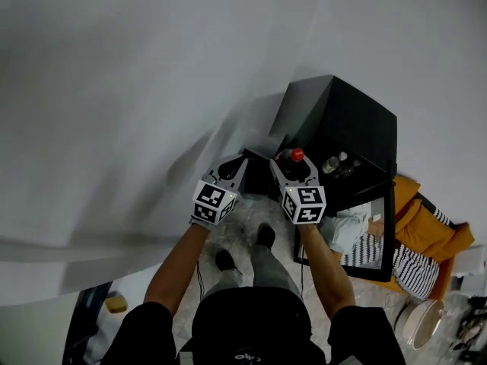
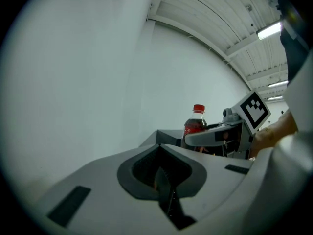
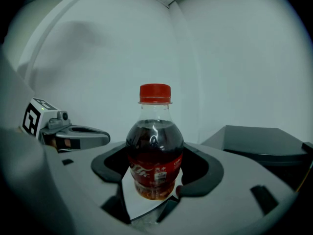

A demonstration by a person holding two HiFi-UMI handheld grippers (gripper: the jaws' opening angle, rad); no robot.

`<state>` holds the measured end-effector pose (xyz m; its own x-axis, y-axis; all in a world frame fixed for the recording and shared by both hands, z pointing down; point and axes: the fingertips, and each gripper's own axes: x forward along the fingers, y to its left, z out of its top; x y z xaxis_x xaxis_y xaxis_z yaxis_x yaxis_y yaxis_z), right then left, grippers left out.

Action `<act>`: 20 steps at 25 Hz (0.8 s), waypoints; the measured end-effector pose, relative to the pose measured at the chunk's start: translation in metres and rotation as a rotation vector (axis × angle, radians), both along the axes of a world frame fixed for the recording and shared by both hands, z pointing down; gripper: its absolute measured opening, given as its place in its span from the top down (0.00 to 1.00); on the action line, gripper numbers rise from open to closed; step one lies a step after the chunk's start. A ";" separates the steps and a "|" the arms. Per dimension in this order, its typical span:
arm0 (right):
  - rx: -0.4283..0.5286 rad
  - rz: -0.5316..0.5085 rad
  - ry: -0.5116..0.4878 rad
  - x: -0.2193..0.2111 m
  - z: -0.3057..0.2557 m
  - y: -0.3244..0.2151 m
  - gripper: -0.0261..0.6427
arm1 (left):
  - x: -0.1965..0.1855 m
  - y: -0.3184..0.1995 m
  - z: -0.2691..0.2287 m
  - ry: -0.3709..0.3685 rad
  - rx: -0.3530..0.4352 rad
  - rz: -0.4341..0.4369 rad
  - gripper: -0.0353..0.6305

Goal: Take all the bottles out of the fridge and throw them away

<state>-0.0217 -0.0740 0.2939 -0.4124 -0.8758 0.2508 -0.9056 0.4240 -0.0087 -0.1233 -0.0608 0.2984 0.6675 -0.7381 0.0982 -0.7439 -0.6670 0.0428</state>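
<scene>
Right gripper (image 1: 295, 166) clamped on upright red-capped cola bottle (image 3: 155, 151), left gripper (image 2: 164, 185) jaws pressed together and empty, black fridge (image 1: 346, 120) just beyond, door open.

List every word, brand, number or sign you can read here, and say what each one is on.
Nothing reads cleanly enough to quote.
Red label on the bottle: white script and small print, too blurred to read.
Left marker cube and right marker cube: black-and-white square patterns, no letters.
Person's black headwear: white print at its edge, too small to read.
</scene>
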 end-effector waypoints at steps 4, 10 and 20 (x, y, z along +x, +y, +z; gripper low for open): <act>-0.023 -0.024 -0.010 0.007 0.018 -0.025 0.51 | 0.007 -0.023 0.010 -0.015 -0.016 -0.024 0.94; -0.069 -0.076 -0.003 0.018 0.054 -0.066 0.51 | 0.027 -0.061 0.029 -0.043 -0.052 -0.058 0.94; -0.116 -0.184 0.011 0.032 0.101 -0.120 0.51 | 0.064 -0.113 0.068 -0.067 -0.106 -0.128 0.94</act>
